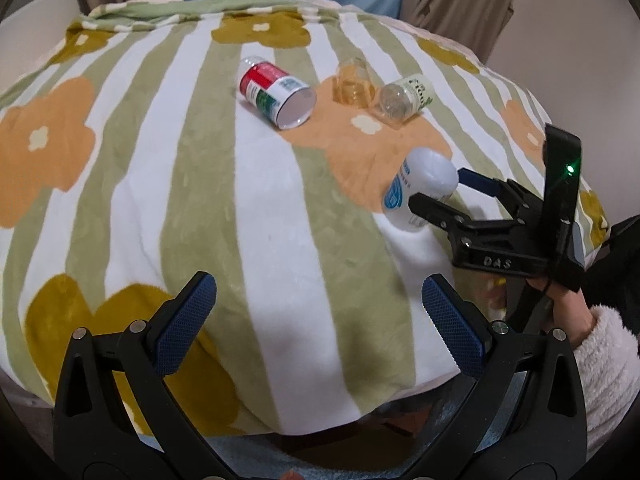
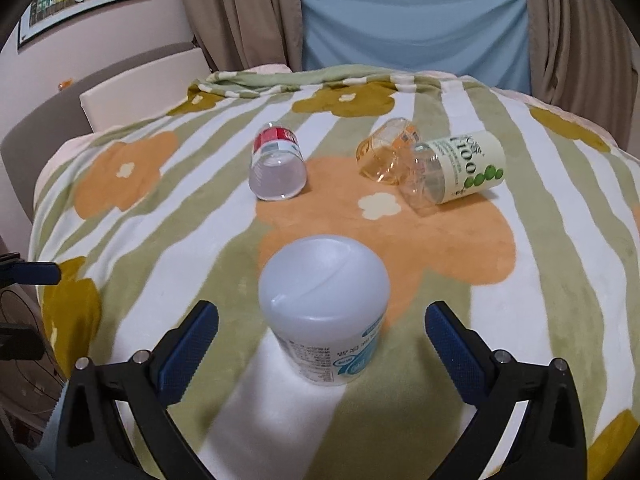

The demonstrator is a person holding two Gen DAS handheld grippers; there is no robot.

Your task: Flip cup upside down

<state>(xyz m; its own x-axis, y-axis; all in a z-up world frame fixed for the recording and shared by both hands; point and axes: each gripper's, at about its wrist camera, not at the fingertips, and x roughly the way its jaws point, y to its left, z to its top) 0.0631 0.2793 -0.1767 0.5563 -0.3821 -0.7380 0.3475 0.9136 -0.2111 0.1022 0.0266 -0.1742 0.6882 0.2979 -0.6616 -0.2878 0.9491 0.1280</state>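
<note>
Right wrist: 3 toppled cups (image 2: 277,172) beyond.

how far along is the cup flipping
Looks done: the white frosted plastic cup with blue label stands bottom-up on the flower-patterned blanket. In hand: nothing; right gripper is open around it, left gripper open, empty. Possibly left: three cups lying sideways.

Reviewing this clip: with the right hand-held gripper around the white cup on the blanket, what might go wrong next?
1. The white cup stands bottom-up but tilted on the soft blanket; it may topple.
2. The right hand-held gripper is open, fingers close on both sides; withdrawing could clip it.
3. Three cups lie on their sides beyond; a rolling cup could hit them.
</note>
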